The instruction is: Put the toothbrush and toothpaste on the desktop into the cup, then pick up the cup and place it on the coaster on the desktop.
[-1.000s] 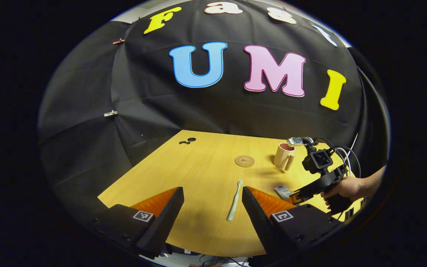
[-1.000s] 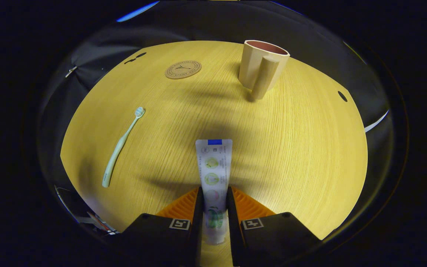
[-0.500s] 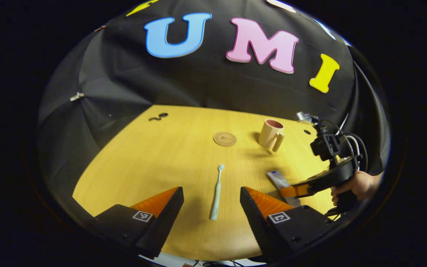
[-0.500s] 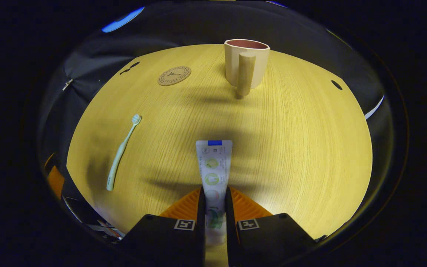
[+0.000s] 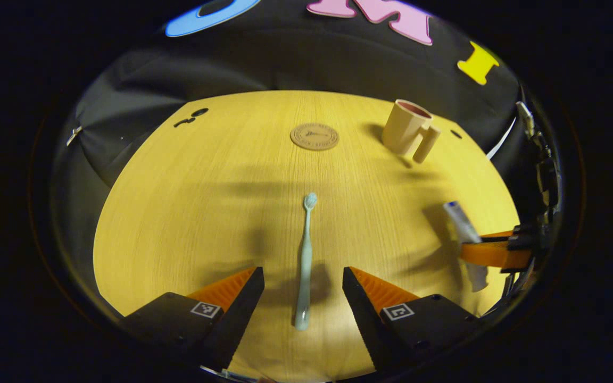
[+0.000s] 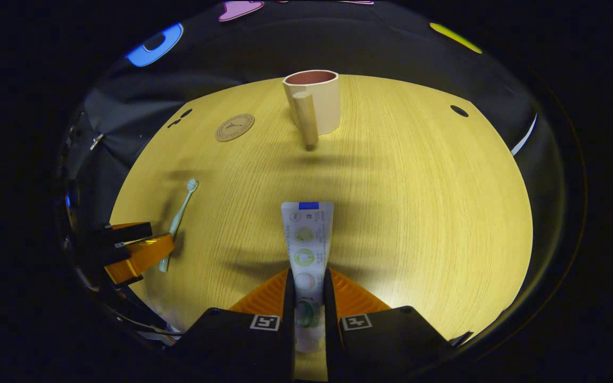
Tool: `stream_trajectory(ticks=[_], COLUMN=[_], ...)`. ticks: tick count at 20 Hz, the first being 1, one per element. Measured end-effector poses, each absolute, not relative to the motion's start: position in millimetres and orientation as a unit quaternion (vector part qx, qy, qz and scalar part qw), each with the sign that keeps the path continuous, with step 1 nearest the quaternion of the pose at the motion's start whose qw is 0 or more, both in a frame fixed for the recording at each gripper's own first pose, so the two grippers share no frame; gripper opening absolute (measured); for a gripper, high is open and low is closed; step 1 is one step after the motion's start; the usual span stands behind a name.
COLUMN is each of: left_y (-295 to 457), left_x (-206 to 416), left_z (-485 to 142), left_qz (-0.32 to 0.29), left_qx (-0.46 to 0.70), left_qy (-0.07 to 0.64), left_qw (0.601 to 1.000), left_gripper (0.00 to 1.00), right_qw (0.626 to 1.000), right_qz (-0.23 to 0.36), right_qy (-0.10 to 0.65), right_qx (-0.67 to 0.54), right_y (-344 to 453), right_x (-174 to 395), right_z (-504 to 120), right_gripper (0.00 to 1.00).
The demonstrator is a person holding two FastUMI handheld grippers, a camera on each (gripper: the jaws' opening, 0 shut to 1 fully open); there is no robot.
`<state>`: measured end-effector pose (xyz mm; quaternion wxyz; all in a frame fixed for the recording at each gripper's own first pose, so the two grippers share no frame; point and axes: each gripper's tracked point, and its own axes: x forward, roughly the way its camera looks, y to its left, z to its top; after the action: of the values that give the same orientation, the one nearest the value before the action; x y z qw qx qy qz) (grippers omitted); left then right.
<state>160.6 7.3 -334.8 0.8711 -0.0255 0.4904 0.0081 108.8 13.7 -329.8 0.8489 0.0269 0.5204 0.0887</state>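
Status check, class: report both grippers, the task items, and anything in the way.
Right gripper shut on toothpaste. Left gripper open, straddling toothbrush on the desk. Cup upright, coaster bare. Path unobstructed.

On the desktop (image 5: 179, 213) before us in the left gripper view, the toothbrush (image 5: 303, 260) lies lengthwise between our left gripper's (image 5: 303, 282) spread fingers, head pointing away. Beyond it sits the coaster (image 5: 314, 136), with the cup (image 5: 407, 130) upright to its right. In the right gripper view, the toothpaste (image 6: 306, 250) runs forward from between our right gripper's (image 6: 306, 290) fingers, the cup straight ahead, the coaster left of it, the toothbrush nearer at left.
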Motion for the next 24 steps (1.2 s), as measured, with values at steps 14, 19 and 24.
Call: stream_trajectory(ticks=[14,19,24], left_y=[3.6,3.5,3.8], left_x=[163.9,162.9,163.8], left_z=[-353.2,-353.7,-352.3], left_qz=[-0.024,-0.041,-0.035], left_qx=[0.000,0.011,-0.005], left_qy=[0.595,0.608,0.591], left_qw=[0.803,0.793,0.806], left_gripper=[0.31,0.12,0.07], right_qw=[0.849,0.851,0.862], right_qz=[0.090,0.090,0.094], right_qy=[0.516,0.514,0.495], right_qx=[0.061,0.058,0.058], right_y=[-3.9,-5.5,-8.1], right_x=[96.8,95.3,97.8], right_z=[-325.6,-326.5,-305.8], right_gripper=[0.27,0.27,0.27])
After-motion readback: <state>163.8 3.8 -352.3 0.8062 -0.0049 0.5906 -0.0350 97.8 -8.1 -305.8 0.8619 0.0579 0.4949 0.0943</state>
